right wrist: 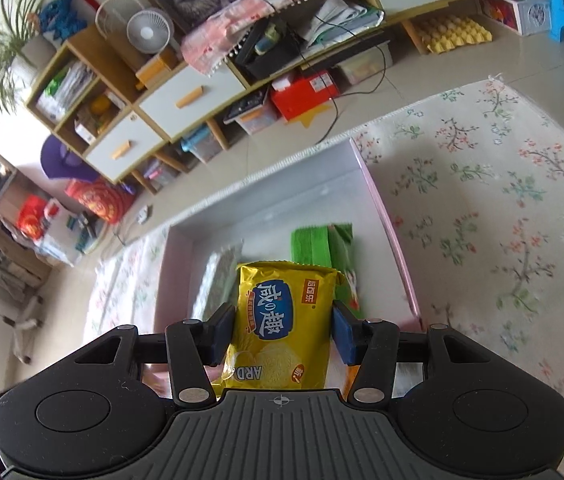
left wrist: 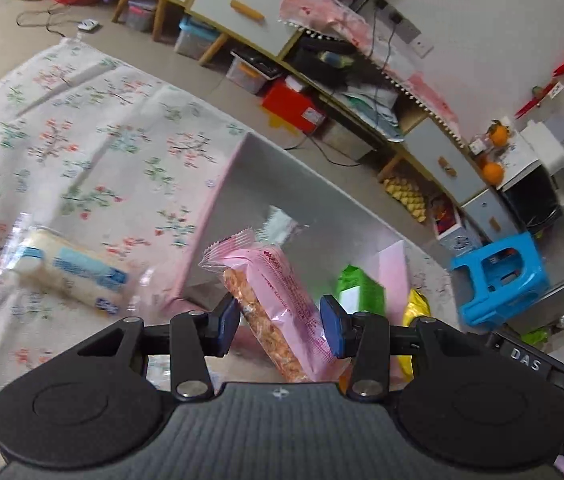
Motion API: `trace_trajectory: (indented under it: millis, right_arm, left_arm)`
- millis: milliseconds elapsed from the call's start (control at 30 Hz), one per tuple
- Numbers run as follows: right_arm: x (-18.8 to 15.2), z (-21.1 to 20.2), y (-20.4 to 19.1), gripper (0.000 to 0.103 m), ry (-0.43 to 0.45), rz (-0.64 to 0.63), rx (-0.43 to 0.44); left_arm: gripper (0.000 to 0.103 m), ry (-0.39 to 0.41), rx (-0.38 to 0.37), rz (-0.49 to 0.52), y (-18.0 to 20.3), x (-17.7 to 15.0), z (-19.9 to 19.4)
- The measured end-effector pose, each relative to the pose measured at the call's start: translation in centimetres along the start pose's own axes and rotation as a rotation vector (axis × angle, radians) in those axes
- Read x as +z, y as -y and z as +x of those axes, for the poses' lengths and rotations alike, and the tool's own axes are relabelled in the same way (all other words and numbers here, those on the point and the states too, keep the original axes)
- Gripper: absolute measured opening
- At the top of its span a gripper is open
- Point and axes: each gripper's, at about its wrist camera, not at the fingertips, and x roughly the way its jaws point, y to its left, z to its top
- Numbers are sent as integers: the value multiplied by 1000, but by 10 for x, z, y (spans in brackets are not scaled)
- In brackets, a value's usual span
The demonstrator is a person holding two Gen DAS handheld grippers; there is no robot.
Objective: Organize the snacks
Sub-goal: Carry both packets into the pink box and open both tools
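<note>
**Fingers pinch a snack in each gripper**

The left gripper (left wrist: 280, 325) fingers pinch a pink snack packet (left wrist: 282, 304), tilted above the pink box (left wrist: 218, 208). The right gripper (right wrist: 280, 332) fingers clamp a yellow biscuit packet (right wrist: 282, 320) over the same box, where a green packet (right wrist: 317, 244) lies. A white-and-blue packet (left wrist: 70, 272) rests on the floral cloth (left wrist: 82, 140).

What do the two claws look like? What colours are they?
Both look the same. The left claw and the right claw are black, each with two fingers ending in flat blue pads. Black link bars with silver screws join the fingers to a ribbed grey body with round black discs at both sides. White letters, DAS, mark the left one.
</note>
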Motion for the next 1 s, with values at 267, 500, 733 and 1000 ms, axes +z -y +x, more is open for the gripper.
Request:
trace_trajectory:
  millis: [267, 500, 733, 1000]
  right_arm:
    - [18, 19, 15, 51, 53, 54, 57]
    - [18, 38, 23, 51, 62, 103, 86]
    - [16, 54, 4, 51, 65, 34, 107]
    - [17, 66, -6, 51, 68, -17, 63]
  left_arm:
    - [41, -87, -84, 82, 22, 3, 48]
    - [41, -99, -49, 119, 14, 1, 64]
    - [41, -47, 85, 245, 16, 1, 57]
    - [41, 1, 108, 336, 16, -3, 57]
